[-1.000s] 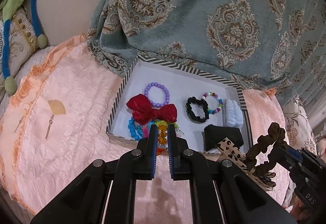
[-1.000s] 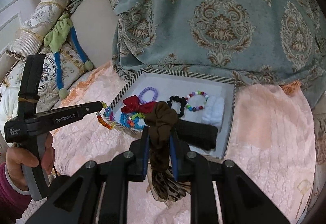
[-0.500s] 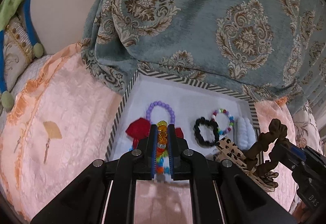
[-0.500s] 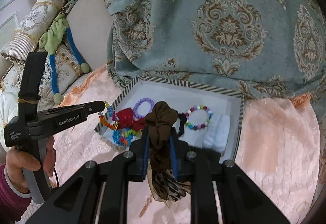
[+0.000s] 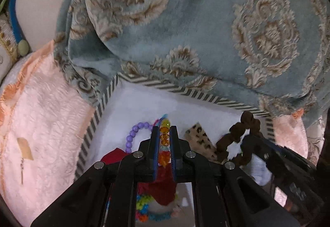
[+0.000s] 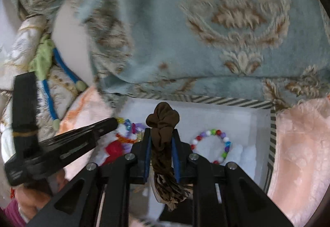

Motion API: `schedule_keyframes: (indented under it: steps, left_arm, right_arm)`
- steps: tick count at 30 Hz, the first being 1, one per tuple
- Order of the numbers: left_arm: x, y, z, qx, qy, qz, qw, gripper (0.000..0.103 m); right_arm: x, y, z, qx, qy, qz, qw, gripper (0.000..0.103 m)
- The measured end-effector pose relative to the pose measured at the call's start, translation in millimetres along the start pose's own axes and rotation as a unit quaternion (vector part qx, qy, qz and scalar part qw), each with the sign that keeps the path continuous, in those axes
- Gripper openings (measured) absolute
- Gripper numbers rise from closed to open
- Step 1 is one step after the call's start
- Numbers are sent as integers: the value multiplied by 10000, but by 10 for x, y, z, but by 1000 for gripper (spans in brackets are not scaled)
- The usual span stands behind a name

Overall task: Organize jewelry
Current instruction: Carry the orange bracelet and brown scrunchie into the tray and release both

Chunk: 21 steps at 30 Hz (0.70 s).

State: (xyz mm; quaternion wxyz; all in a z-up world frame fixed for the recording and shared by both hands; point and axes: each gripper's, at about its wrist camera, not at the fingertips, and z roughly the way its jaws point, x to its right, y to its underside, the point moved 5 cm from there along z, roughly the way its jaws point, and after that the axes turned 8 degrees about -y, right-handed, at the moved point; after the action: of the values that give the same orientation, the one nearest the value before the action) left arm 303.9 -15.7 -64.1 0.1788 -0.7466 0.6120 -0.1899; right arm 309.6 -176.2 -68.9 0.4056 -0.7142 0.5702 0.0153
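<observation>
Mid-task, both hands loaded. Striped box point(image 5: 206, 96) sits on the bed against the blue damask blanket point(image 5: 206, 30). Already inside: purple bead bracelet point(image 5: 132, 134), red bow point(image 5: 115, 154), multicolour bead bracelet point(image 6: 212, 145), white fluffy piece point(image 6: 245, 154) by the box's right wall.

Left gripper point(image 5: 164, 144) is pinched together on an orange beaded bracelet point(image 5: 164, 134); it hangs over the left half of the box, above the red bow. Right gripper point(image 6: 162, 150) is clamped on a brown scrunchie point(image 6: 163, 123), which has a leopard-print tail point(image 5: 200, 140), over the middle of the box near its back wall.

Left to do, by my read: release both pieces in the box. A small earring point(image 5: 21, 167) with a tan tag lies out on the pink bedspread point(image 5: 41, 123) left of the box, likely to be collected too.

Versus a second ago: both grippers have moved forward and down, from the box's front edge to well over its interior. Grip on each item is unchanged. The black scrunchie and black pouch seen earlier are now hidden behind the grippers. Frames are motion-blurred.
</observation>
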Motion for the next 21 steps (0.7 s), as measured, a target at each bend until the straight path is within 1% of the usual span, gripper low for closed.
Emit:
schedule_keyframes:
  steps: [4, 5, 6, 8, 11, 12, 13, 14, 15, 16, 18, 21]
  left_arm:
    - [-58, 97, 195, -138, -131, 14, 9998, 0]
    - [-80, 129, 237, -168, -185, 35, 9997, 0]
    - [-101, 149, 257, -196, -206, 43, 9996, 0]
    - [-129, 190, 283, -250, -206, 22, 9995, 0]
    - [-158, 271, 267, -275, -326, 56, 9991, 0]
    - [-165, 300, 240, -251, -370, 76, 9990, 2]
    - [-169, 323, 218, -242, -381, 79, 9989, 4]
    - [-179, 355, 186, -240, -387, 73, 9989, 5]
    - [-189, 390, 153, -244, -389, 62, 9989, 5]
    - [-201, 429, 117, -267, -396, 55, 9988, 5]
    - [-217, 494, 53, -285, -401, 56, 9988, 5]
    - [-216, 614, -99, -189, -455, 193, 9986, 5]
  right_arm:
    - [354, 52, 210, -121, 539, 188, 9983, 18]
    - [412, 74, 230, -124, 643, 215, 9976, 20]
    - [471, 92, 243, -115, 745, 237, 9969, 24]
    - [526, 131, 234, -78, 905, 240, 9956, 27]
    - [470, 197, 179, -54, 923, 109, 9957, 32]
    - [426, 227, 136, -31, 920, 44, 9957, 34]
    - [390, 246, 94, -1, 914, -18, 9958, 38]
    - [350, 264, 50, 35, 915, -89, 9958, 40]
    - [304, 299, -9, 82, 952, -172, 9953, 46]
    - [267, 322, -77, 119, 1003, -237, 9946, 50]
    - [200, 389, -203, 202, 1085, -329, 9933, 50]
    - [95, 484, -382, 304, 1135, -378, 9924, 51]
